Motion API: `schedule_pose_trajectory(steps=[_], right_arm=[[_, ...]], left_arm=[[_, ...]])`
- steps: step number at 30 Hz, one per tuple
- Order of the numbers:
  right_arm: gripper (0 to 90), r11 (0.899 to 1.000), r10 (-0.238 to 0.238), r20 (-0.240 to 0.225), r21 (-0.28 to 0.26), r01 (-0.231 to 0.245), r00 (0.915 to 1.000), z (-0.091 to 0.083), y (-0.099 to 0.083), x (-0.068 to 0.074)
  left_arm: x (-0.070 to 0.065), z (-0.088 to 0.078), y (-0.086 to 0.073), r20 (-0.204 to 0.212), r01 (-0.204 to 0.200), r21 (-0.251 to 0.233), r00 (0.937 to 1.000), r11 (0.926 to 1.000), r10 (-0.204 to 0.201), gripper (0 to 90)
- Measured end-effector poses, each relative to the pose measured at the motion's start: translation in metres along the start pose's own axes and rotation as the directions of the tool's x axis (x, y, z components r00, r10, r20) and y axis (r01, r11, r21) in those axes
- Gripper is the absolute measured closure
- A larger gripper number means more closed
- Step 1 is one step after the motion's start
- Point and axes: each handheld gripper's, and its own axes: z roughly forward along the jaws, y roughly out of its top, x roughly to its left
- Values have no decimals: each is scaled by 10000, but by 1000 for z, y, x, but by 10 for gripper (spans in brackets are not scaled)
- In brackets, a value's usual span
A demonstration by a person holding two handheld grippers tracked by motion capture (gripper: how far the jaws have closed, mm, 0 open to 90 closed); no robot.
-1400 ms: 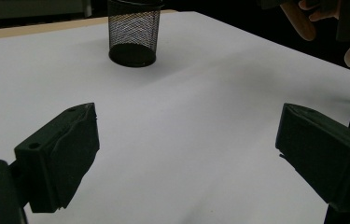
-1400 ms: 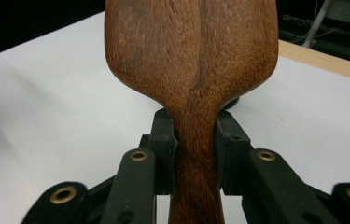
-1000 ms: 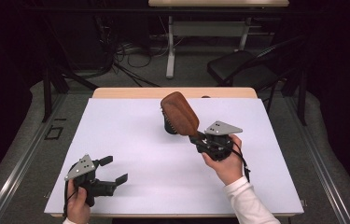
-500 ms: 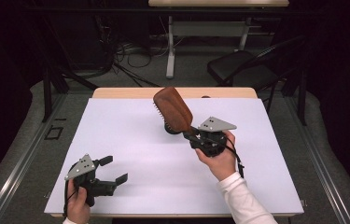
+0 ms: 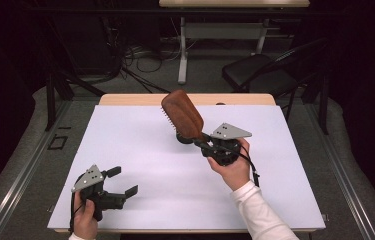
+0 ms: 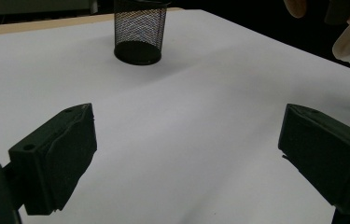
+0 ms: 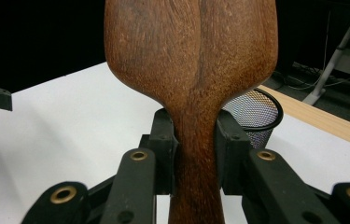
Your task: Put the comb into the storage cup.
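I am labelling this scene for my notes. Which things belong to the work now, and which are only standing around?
In the work:
- wooden hairbrush, clamped by its handle in the right tool
- black mesh cup, on the white table

Standing around:
- left tool, open, holding nothing
- black chair behind the table
- floor cables
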Motion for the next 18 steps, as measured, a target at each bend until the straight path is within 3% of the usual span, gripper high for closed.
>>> schedule_pose_trajectory(steps=[7, 18], right_arm=[[719, 9998, -91, -78, -156, 89, 9999, -2, -1, 5], [719, 9996, -188, -193, -203, 185, 9996, -2, -3, 12]], left_arm=[[2, 0, 2, 65, 130, -109, 9999, 9999, -129, 31], [4, 5, 12, -35, 713, -161, 9974, 9973, -713, 30]])
